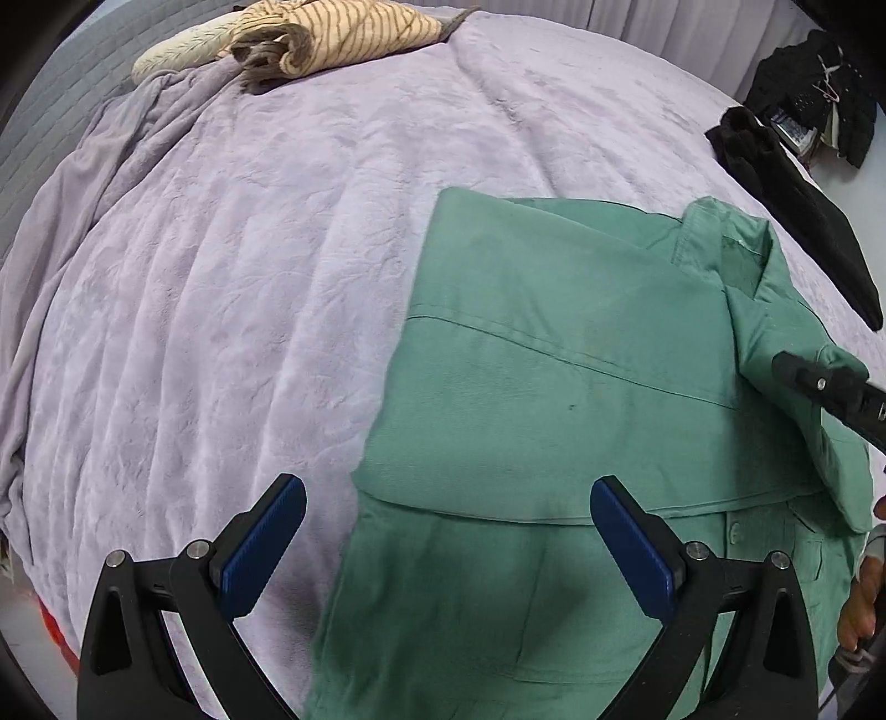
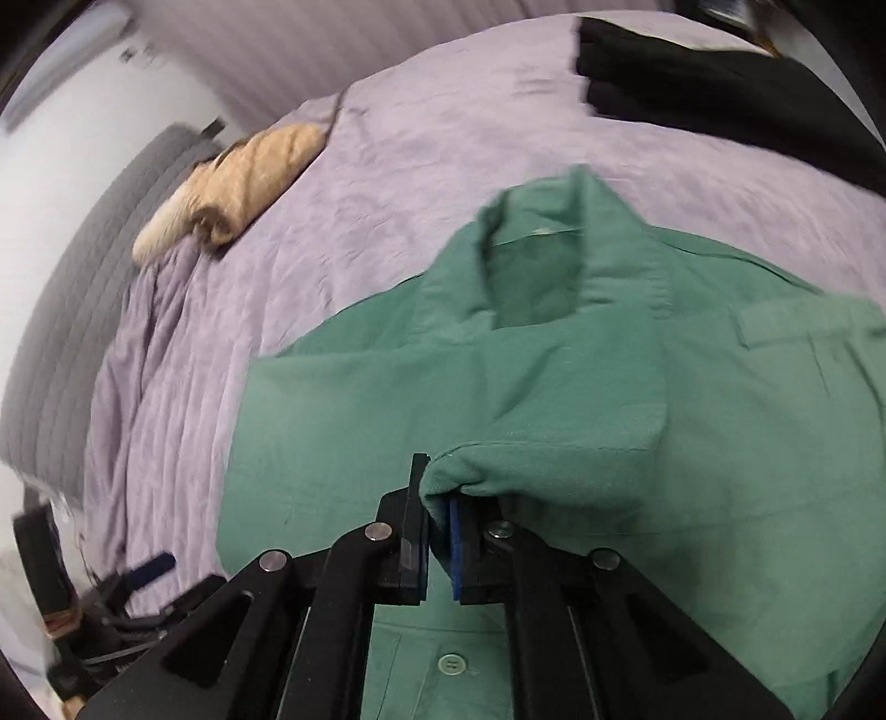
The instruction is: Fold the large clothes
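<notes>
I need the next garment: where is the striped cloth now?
The striped cloth lies at the far edge of the bed in the left wrist view, upper left, well beyond the green shirt.

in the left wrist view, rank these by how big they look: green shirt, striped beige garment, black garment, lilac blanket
1. lilac blanket
2. green shirt
3 and 4. striped beige garment and black garment look similar; both lie far off and distorted, so unranked.

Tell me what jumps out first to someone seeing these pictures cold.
The green shirt grabs the eye, spread across the lilac blanket with its collar toward the far side. Next, the right gripper is clamped on a bunched fold of that shirt, while the left gripper hangs open over its near part. At the far end lie a striped tan cloth and, off to the right, a black garment.
</notes>
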Tool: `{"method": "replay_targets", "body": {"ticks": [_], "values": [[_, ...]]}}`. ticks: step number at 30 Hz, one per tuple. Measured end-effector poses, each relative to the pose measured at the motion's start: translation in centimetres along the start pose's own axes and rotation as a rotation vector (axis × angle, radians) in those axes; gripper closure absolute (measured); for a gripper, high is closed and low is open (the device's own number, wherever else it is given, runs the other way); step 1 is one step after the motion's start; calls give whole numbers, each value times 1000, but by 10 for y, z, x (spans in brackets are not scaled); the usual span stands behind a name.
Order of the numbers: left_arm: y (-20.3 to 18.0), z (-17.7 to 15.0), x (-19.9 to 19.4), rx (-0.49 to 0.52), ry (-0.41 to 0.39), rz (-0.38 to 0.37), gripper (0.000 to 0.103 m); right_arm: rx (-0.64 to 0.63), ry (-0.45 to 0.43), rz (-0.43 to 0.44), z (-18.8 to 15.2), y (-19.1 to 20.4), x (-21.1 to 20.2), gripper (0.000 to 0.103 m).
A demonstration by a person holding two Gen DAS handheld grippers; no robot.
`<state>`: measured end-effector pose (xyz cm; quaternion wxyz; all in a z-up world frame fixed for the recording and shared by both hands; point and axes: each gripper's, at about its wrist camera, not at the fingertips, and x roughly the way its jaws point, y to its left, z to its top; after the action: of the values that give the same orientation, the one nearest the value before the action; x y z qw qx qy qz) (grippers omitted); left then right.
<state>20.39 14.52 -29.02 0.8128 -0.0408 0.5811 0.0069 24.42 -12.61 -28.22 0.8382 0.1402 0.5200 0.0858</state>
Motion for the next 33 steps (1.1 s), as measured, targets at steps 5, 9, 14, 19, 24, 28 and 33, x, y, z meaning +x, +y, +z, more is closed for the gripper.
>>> {"method": "replay_targets", "body": {"ticks": [5, 9, 14, 19, 24, 28, 33], "values": [[18, -2, 10, -47, 39, 24, 0, -237, 192, -83, -28, 51, 41, 32], [-1, -1, 12, -12, 34, -3, 0, -271, 222, -82, -50, 50, 37, 31], [-71, -2, 1, 162, -8, -104, 0, -55, 148, -16, -55, -17, -17, 31], [-163, -15, -11, 364, 9, -331, 0, 234, 33, -29, -57, -109, -68, 54], [-246, -32, 8, 453, 156, -559, 0, 456, 38, -62, -74, -186, -69, 87], [-266, -20, 34, 442, 94, -463, 0, 509, 32, -33, -89, -210, -66, 91], [-203, 30, 51, 261, -24, -209, 0, 510, 24, -13, -90, -213, -65, 91]]}}
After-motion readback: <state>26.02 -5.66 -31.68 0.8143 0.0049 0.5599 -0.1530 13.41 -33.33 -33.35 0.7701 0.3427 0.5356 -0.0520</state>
